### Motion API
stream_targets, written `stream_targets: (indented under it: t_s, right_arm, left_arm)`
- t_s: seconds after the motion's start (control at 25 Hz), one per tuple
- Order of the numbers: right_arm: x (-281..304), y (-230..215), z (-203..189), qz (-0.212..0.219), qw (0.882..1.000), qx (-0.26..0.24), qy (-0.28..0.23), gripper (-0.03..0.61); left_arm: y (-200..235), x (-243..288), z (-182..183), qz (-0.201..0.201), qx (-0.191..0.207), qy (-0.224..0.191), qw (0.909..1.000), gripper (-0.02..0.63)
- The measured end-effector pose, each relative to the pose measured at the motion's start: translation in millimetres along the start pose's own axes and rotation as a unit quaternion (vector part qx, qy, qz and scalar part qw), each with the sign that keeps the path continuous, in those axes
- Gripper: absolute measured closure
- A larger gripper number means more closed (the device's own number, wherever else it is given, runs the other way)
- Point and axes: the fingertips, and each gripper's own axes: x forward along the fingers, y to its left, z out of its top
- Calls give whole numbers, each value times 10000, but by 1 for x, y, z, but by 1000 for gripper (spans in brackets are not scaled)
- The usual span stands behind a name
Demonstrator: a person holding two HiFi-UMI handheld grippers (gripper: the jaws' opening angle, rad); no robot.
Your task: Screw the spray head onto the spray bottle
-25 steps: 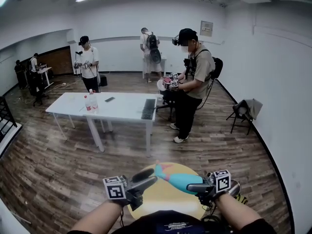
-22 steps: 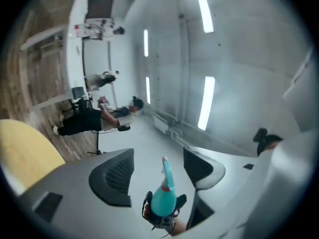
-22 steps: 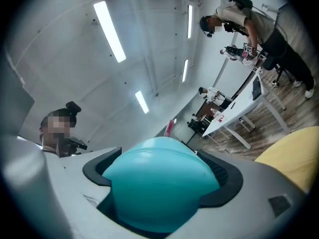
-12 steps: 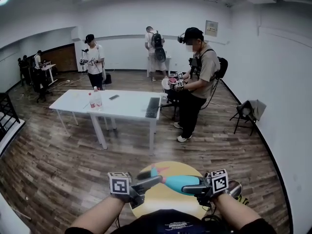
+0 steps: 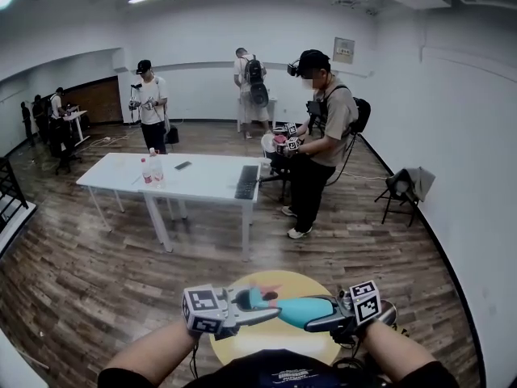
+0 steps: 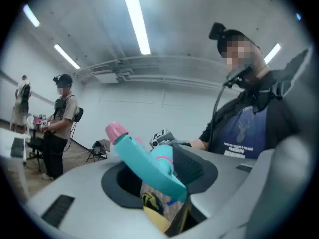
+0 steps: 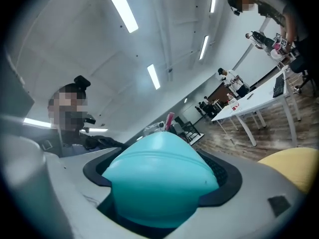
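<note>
A teal spray bottle [image 5: 305, 307] lies level over the yellow table, and my right gripper [image 5: 313, 318] is shut on its body. In the right gripper view the rounded bottle base [image 7: 162, 180] fills the space between that gripper's [image 7: 162, 176] dark pads. The teal spray head [image 5: 257, 299] with a pink nozzle [image 6: 116, 131] sits on the bottle's neck. My left gripper [image 5: 266, 307] comes in from the left. Its jaws have just been closing, and the spray head [image 6: 149, 163] is between them. In the left gripper view my left gripper [image 6: 157, 177] has its pads against the head's collar.
A round yellow table [image 5: 271, 342] stands right below my hands. Beyond it are a long white table [image 5: 194, 176] with bottles and a keyboard, a person [image 5: 319, 144] holding grippers, a folding chair [image 5: 406, 186] by the right wall, and other people at the back.
My left gripper moved right toward the bottle, rolled, and brought its wide-open jaws in around the spray head. The right gripper and bottle shifted only slightly.
</note>
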Motion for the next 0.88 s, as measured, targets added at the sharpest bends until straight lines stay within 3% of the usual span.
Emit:
stream_targets:
  t_s: [0.08, 0.12, 0.16, 0.2, 0.28, 0.32, 0.36, 0.4, 0.44, 0.48, 0.6, 0.68, 0.72, 0.76, 0.8, 0.88]
  right_arm:
    - [2, -4, 9, -23, 9995, 155, -283, 95]
    - [0, -8, 14, -44, 9985, 266, -474, 95]
    - [-4, -12, 18, -82, 9968, 403, -687, 94]
    - [-10, -18, 20, -136, 9945, 544, -889, 94]
    - [-26, -29, 19, -253, 9904, 735, -1147, 94]
    - [-31, -33, 17, -287, 9893, 785, -1194, 94]
    - [-34, -34, 14, -305, 9889, 831, -1195, 94]
    - [-35, -35, 11, -325, 9888, 885, -1158, 94]
    - [-33, -37, 7, -353, 9891, 930, -1084, 93]
    - [-29, -37, 5, -379, 9900, 940, -981, 92]
    - [-9, -33, 0, -341, 9947, 787, -576, 92]
    - [6, -24, -2, -173, 9972, 657, -299, 92]
    - [12, -17, -3, -36, 9982, 571, -197, 92]
    - [14, -9, -2, 109, 9988, 461, -127, 92]
    - [13, -1, -3, 215, 9992, 334, -58, 94]
    - [7, 9, -11, 252, 9995, 101, 171, 95]
  left_arm:
    - [11, -9, 10, 230, -867, -599, 9942, 410]
    - [22, -21, 15, 417, -1430, -1075, 9830, 393]
    - [35, -41, 17, 631, -2093, -1718, 9606, 342]
    - [52, -67, 14, 853, -2797, -2465, 9240, 341]
    - [79, -124, -8, 1277, -3860, -3698, 8354, 339]
    - [87, -147, -22, 1464, -4095, -3996, 8070, 337]
    - [90, -163, -34, 1618, -4174, -4094, 7949, 336]
    - [90, -171, -41, 1718, -4151, -4047, 7965, 336]
    - [87, -171, -43, 1738, -4052, -3898, 8085, 336]
    - [82, -163, -38, 1664, -3893, -3672, 8282, 337]
    - [58, -102, -11, 1138, -3236, -2604, 9025, 336]
    - [40, -57, -1, 937, -2486, -1691, 9491, 336]
    - [30, -40, 4, 865, -1948, -1323, 9680, 345]
    - [20, -29, 9, 772, -1398, -1052, 9816, 405]
    - [11, -23, 11, 656, -899, -814, 9904, 407]
    - [-6, -17, 5, 408, -167, -314, 9985, 405]
